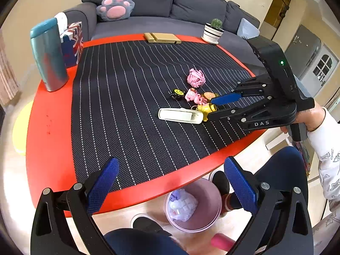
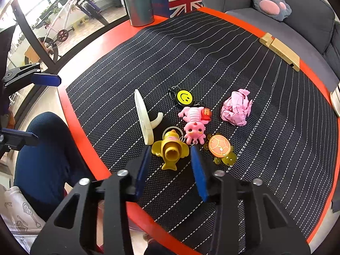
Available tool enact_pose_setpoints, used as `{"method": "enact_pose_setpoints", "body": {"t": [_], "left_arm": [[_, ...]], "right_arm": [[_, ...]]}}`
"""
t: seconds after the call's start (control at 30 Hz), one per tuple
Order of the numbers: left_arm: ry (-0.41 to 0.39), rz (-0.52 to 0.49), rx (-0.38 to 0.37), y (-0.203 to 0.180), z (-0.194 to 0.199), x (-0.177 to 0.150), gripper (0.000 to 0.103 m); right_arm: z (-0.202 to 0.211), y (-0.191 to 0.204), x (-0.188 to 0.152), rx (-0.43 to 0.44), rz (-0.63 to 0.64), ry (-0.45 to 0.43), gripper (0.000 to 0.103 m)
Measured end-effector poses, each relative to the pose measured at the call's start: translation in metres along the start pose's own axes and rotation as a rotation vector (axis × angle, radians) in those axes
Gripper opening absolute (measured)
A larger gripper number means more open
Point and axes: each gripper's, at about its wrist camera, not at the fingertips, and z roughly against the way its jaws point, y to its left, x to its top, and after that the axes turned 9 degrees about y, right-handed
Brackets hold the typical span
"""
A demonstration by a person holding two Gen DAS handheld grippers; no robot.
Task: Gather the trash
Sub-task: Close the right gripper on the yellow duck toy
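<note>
A crumpled pink paper ball (image 1: 196, 78) (image 2: 235, 107) lies on the black striped mat (image 1: 127, 97). Beside it sit a smiley keyring (image 2: 184, 96), a pink figure (image 2: 193, 125), an orange turtle charm (image 2: 221, 146), a white plastic piece (image 2: 144, 119) and a yellow duck toy (image 2: 171, 150). My right gripper (image 2: 171, 159) (image 1: 211, 108) reaches down over the duck, its blue pads against the duck's two wings. My left gripper (image 1: 172, 161) hangs open and empty over the table's near edge, above a purple bin (image 1: 212, 204) that holds crumpled wrappers.
A teal bottle (image 1: 48, 55) and a Union Jack tissue box (image 1: 74, 42) stand at the red table's far left. A wooden stand (image 1: 162, 38) and a potted cactus (image 1: 213, 31) are at the back edge. A grey sofa (image 1: 148, 6) lies behind; a person's knees are below.
</note>
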Motion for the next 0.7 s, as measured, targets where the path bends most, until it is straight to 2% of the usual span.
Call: {"method": "enact_pose_setpoints", "body": {"t": [0.03, 0.17, 0.7], "left_arm": [[0.001, 0.0, 0.0, 0.0, 0.0, 0.0, 0.095], [0.004, 0.0, -0.002, 0.0, -0.002, 0.0, 0.095], [0.003, -0.028, -0.004, -0.008, -0.007, 0.015, 0.095]], "right_arm": [[-0.001, 0.0, 0.0, 0.003, 0.002, 0.001, 0.028], [-0.003, -0.001, 0.0, 0.007, 0.005, 0.003, 0.021], [0.018, -0.004, -0.011, 0.052, -0.081, -0.065, 0.02]]}}
